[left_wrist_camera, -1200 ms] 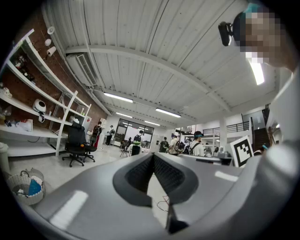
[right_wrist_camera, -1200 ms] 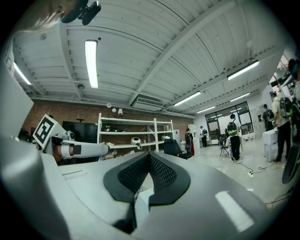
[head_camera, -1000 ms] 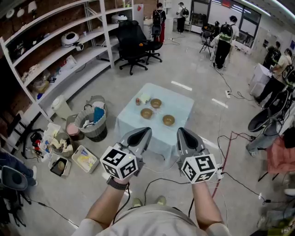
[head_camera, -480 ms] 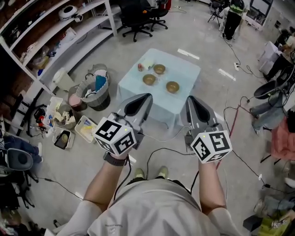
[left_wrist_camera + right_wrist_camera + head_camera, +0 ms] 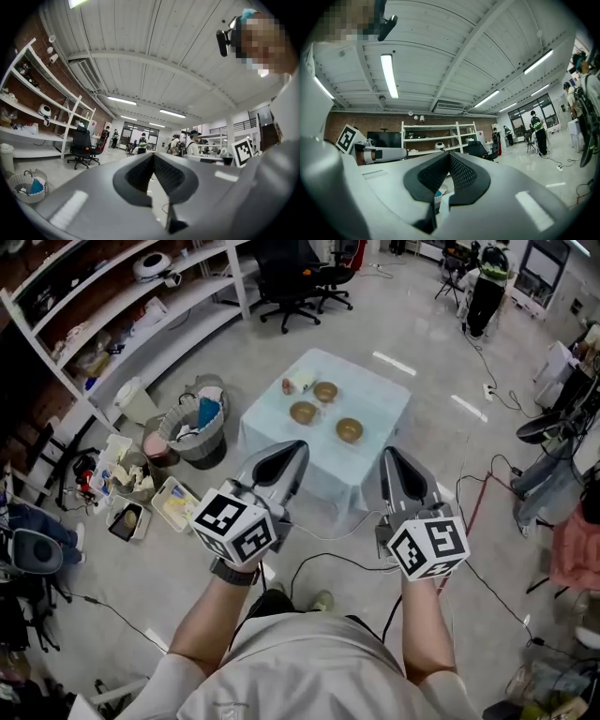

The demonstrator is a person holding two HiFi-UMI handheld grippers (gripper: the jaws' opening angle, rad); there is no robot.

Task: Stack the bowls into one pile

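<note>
Bowls stand open side up and apart on a small table (image 5: pixel 380 401) with a pale blue cloth: back bowl (image 5: pixel 325 391), left bowl (image 5: pixel 303 412), right bowl (image 5: pixel 349 430). They are round, with no long side. Left gripper (image 5: pixel 293 448) and right gripper (image 5: pixel 390 455) are squeezed closed on nothing, well short of the table. Around it are grey floor (image 5: pixel 441 451), white shelves (image 5: pixel 141 324) and a laundry basket (image 5: pixel 192 432).

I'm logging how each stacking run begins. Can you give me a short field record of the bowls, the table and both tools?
far bowl: on table, alone
middle bowl: alone
near bowl: alone
stack: none yet
left tool: shut, empty, away from the bowls
right tool: shut, empty, away from the bowls
</note>
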